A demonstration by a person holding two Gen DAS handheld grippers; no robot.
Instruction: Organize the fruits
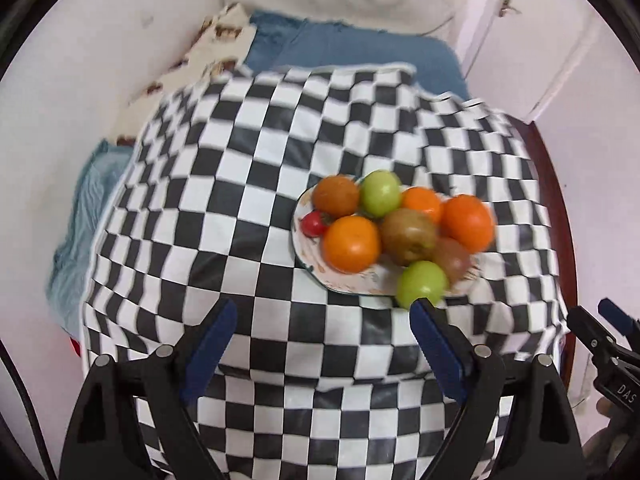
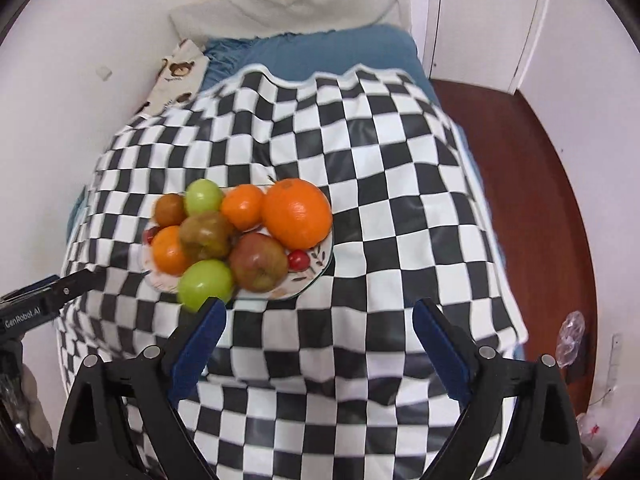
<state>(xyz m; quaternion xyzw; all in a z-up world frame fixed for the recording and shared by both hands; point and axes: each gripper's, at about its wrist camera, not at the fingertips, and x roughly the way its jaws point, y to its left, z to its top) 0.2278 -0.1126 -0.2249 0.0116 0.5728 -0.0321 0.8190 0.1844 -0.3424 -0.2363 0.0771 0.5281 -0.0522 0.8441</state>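
Note:
A patterned plate (image 1: 352, 282) (image 2: 316, 268) heaped with fruit sits on a black-and-white checkered cloth (image 1: 248, 184) (image 2: 384, 184). It holds oranges (image 1: 351, 244) (image 2: 298, 214), green apples (image 1: 422, 283) (image 2: 205, 284), brownish apples (image 1: 408, 236) (image 2: 258, 262) and a small red fruit (image 1: 314, 223) (image 2: 298, 260). My left gripper (image 1: 324, 308) hangs open above the cloth, with the plate just ahead and to its right. My right gripper (image 2: 320, 308) is open too, and the plate lies ahead and to its left. Neither holds anything. Each gripper shows at the edge of the other's view, the right gripper (image 1: 600, 328) and the left gripper (image 2: 60, 288).
The cloth covers a bed with a blue sheet (image 1: 344, 48) (image 2: 320, 52), a white pillow (image 2: 288, 4) and a bear-print fabric (image 2: 176, 76) along the white wall. A reddish wood floor (image 2: 532, 168) and a white door (image 2: 480, 20) are to the right. Plastic litter (image 2: 572, 340) lies on the floor.

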